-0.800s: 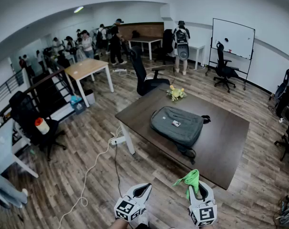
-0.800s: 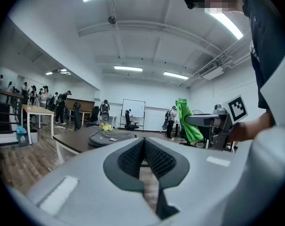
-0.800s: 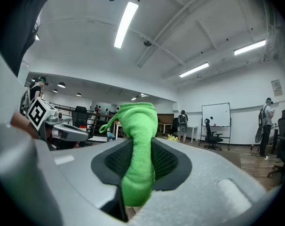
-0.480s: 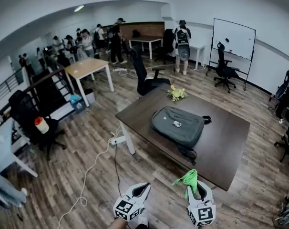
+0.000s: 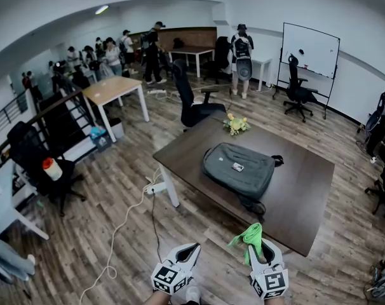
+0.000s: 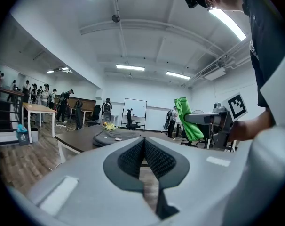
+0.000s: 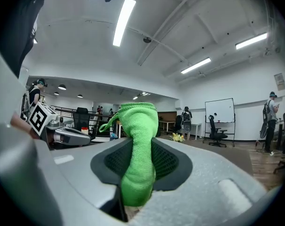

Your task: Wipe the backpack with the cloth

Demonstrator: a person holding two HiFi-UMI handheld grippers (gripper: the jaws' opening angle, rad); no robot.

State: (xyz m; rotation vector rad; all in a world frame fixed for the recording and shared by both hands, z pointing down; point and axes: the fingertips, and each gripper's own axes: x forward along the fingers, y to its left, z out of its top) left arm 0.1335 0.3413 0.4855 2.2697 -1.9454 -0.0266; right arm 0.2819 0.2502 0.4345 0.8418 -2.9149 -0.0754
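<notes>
Right gripper: clamps the cloth, ready for wiping.
Left gripper: closed, empty.
Backpack: flat on tabletop, well ahead.

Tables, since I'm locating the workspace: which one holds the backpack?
The dark brown table in the middle; the grey backpack lies flat on it. The light wooden table to its left carries no backpack.
</notes>
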